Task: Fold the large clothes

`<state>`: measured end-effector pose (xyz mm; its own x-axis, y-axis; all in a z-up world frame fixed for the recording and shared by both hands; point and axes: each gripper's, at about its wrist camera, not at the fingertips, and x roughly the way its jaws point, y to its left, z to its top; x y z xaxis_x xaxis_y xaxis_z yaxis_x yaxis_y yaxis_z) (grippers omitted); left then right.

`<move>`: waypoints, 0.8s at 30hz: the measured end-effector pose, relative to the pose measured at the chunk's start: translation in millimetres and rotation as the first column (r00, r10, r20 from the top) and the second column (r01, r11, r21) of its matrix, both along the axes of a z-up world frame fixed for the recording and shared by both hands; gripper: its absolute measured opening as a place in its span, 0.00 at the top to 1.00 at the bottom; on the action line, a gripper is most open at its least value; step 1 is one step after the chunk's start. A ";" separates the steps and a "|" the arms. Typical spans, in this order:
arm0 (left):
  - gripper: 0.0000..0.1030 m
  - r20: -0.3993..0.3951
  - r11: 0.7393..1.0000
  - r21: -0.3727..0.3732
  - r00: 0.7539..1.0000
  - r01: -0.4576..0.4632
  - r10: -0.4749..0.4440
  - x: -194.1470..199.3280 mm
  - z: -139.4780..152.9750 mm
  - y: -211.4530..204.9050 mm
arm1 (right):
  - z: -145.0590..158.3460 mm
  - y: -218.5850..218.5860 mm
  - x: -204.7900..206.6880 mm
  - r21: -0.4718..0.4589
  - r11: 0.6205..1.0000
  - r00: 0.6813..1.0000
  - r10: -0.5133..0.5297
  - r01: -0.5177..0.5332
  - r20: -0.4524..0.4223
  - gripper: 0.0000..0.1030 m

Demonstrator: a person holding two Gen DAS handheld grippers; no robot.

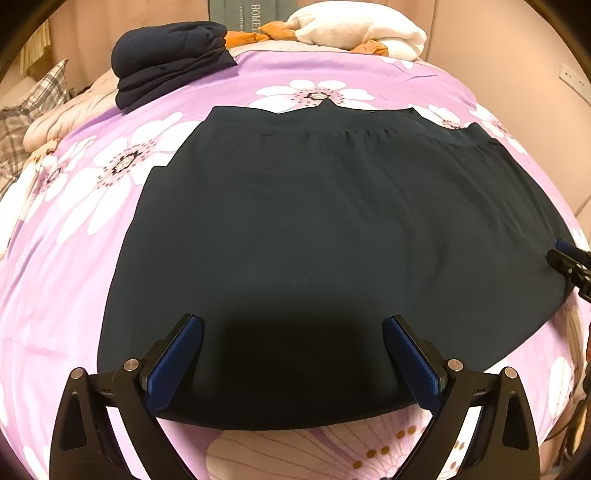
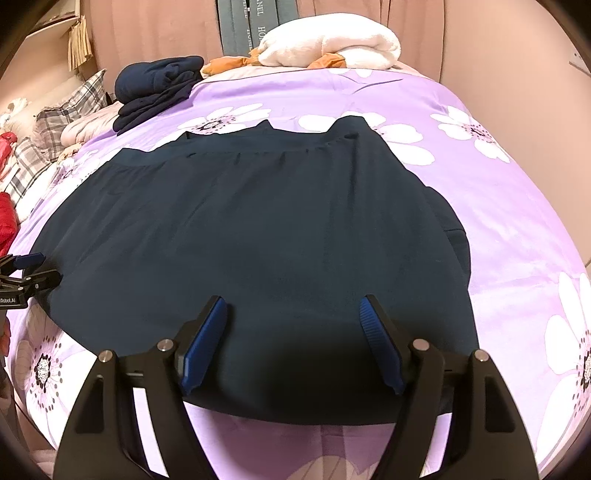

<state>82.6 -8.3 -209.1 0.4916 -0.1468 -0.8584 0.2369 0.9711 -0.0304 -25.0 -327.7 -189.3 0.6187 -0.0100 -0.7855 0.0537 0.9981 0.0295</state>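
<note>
Left wrist view, left to right. At the far left edge, a grey-and-white plaid pillow (image 1: pixel 22 110) beside a rumpled pale pink quilt (image 1: pixel 70 107). Next, a folded stack of navy-blue clothes (image 1: pixel 170 62) at the far left of the lilac duvet cover printed with big white flowers (image 1: pixel 66 258). In the middle, a large dark teal garment with a gathered waistband (image 1: pixel 314 221), spread flat across the cover, waistband at the far side, near hem curving along the bottom. Over that near hem, the left gripper (image 1: pixel 293 354), black frame with blue ribbed pads (image 1: pixel 175 362), spread wide, nothing pinched between them; contact with the fabric cannot be told. Behind, at the head of the bed, a fluffy white rolled blanket (image 1: pixel 362 29) lying over orange cloth (image 1: pixel 255 35). At the right edge, part of the right gripper (image 1: pixel 570 262) just over the garment's right border.

Right wrist view, left to right. At the left edge, red fabric (image 2: pixel 7 218), then the tip of the left gripper (image 2: pixel 27 269) at the garment's left border. Centre, the same dark garment (image 2: pixel 258 229), flat on the flowered cover (image 2: pixel 517 206). Over its near hem, the right gripper (image 2: pixel 293 339), likewise gaping wide with nothing gripped.
</note>
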 end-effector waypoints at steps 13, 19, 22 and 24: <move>0.04 -0.002 1.000 0.000 1.000 -0.010 0.010 -0.7 0.5 6.1 | 0.6 -7.8 -4.5 -0.002 1.000 1.000 -0.028 0.028 0.001 0.27; 0.04 -0.002 1.000 0.001 1.000 -0.014 0.014 -1.6 0.5 8.1 | 1.4 -13.5 -7.1 0.000 0.999 0.999 -0.045 0.045 0.002 0.27; 0.04 -0.003 1.000 0.004 1.000 -0.015 0.015 -1.7 0.6 8.3 | 1.4 -15.0 -8.0 0.001 0.999 0.999 -0.050 0.050 0.003 0.27; 0.04 -0.004 1.000 0.004 1.000 -0.016 0.016 -2.0 0.8 8.7 | 1.5 -15.2 -8.6 0.001 0.999 0.999 -0.053 0.053 0.004 0.27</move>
<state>80.6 0.4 -208.3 0.4905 -0.1351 -0.8609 0.2211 0.9749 -0.0270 -33.7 -342.9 -187.8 0.6204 -0.0422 -0.7832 0.1061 0.9939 0.0305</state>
